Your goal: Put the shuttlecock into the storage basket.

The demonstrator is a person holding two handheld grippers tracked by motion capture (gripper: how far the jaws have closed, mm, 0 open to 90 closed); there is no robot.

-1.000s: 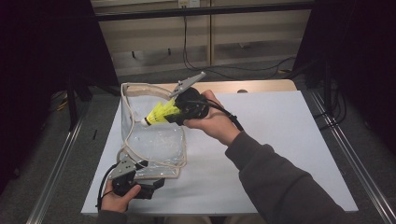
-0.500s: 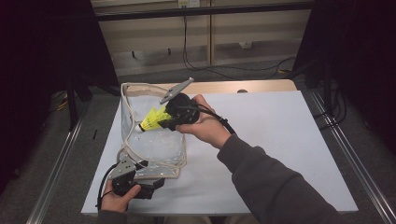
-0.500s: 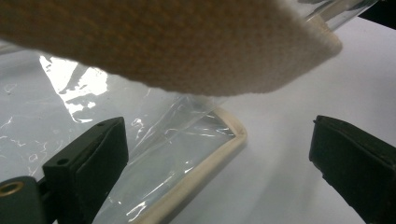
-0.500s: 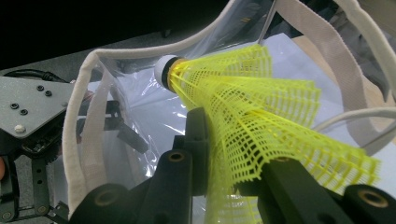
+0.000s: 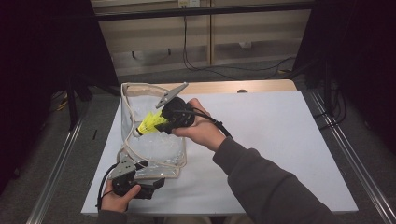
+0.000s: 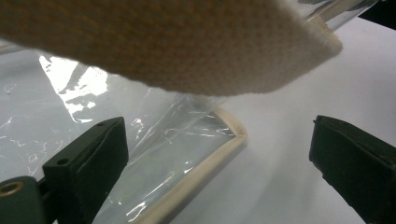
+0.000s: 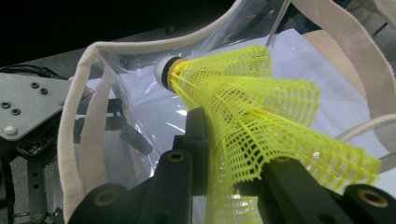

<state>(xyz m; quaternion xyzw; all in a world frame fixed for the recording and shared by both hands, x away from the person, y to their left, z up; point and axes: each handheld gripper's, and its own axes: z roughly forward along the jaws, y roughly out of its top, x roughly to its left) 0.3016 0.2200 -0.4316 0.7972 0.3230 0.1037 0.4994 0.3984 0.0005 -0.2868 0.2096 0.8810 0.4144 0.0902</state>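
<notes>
Right gripper (image 5: 161, 125) lowered, yellow shuttlecock (image 5: 150, 123) inside clear bag (image 5: 154, 154) rim

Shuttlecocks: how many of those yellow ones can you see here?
1. The yellow shuttlecock is pinched by its skirt in the right gripper, at the mouth of the clear bag. More could be hidden in the crinkled plastic.

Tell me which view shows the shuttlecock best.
The right gripper view: the yellow shuttlecock is close up, its mesh skirt pinched in the jaws, cork toward the clear bag. The high view shows it small.
</notes>
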